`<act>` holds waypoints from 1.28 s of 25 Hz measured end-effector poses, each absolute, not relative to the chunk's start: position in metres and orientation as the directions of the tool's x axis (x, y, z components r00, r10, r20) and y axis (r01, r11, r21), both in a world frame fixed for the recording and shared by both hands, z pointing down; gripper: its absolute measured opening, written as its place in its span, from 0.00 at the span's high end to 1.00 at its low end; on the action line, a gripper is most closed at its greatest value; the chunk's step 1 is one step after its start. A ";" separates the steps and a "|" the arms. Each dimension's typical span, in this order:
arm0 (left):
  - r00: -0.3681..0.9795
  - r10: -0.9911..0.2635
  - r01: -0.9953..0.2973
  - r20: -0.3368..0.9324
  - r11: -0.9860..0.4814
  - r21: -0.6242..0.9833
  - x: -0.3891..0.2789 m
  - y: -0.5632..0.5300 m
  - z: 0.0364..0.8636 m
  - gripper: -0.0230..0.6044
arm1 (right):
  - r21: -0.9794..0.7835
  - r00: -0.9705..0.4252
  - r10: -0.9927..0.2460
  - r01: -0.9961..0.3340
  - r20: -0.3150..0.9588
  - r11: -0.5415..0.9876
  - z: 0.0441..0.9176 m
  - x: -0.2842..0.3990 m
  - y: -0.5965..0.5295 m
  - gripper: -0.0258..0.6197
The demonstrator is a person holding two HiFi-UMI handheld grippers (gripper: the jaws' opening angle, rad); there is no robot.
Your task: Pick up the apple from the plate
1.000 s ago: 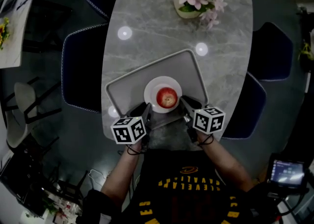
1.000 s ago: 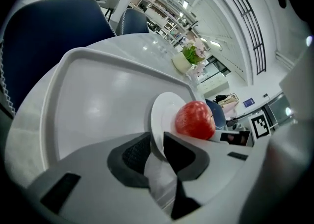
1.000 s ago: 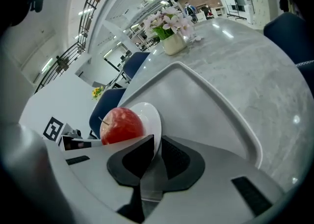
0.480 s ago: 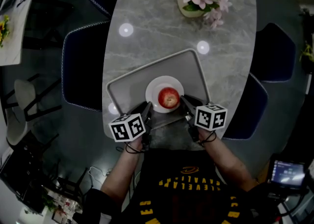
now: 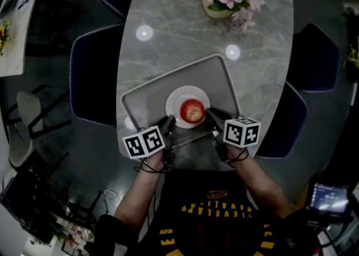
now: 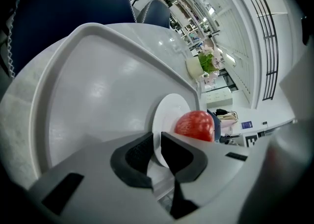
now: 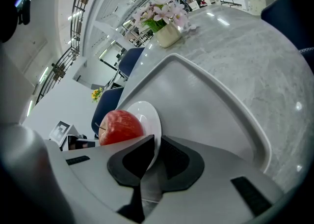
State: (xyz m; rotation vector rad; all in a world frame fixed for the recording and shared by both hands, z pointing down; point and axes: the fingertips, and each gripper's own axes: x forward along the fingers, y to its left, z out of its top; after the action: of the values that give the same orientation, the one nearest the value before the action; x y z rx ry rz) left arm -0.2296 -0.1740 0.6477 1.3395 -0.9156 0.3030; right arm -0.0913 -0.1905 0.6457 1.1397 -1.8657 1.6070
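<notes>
my left tongs (image 5: 168, 124) and right tongs (image 5: 211, 117) each pinch the plate (image 5: 180, 94) by its rim; bare tray (image 5: 210, 80) lies beyond. the apple (image 5: 192, 110) is red, speckled.

apple (image 5: 192, 110): red with pale yellowish speckling, whole, dark stem visible in the right gripper view
apple pose: sits upright, roughly centred on the plate
plate (image 5: 175, 102): small, round, white, shallow; holds only the apple
plate location: lies flat inside the grey tray (image 5: 216, 75), toward the tray's near edge
</notes>
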 end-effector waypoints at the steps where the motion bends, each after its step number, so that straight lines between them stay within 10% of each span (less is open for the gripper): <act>1: 0.631 -0.305 -0.666 0.713 0.259 0.700 -0.230 -0.174 0.648 0.89 | -0.606 -0.575 -0.308 -0.795 0.758 -0.008 0.645 -0.092 -0.191 0.89; 32: 0.704 -0.246 -0.637 0.666 0.196 0.745 -0.202 -0.158 0.632 0.90 | -0.633 -0.560 -0.382 -0.769 0.735 -0.090 0.627 -0.062 -0.157 0.90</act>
State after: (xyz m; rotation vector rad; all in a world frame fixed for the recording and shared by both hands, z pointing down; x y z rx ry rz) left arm -0.2020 -0.1577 0.6318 1.3836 -0.8005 0.3195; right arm -0.0616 -0.1575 0.6266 1.2537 -1.8668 1.6919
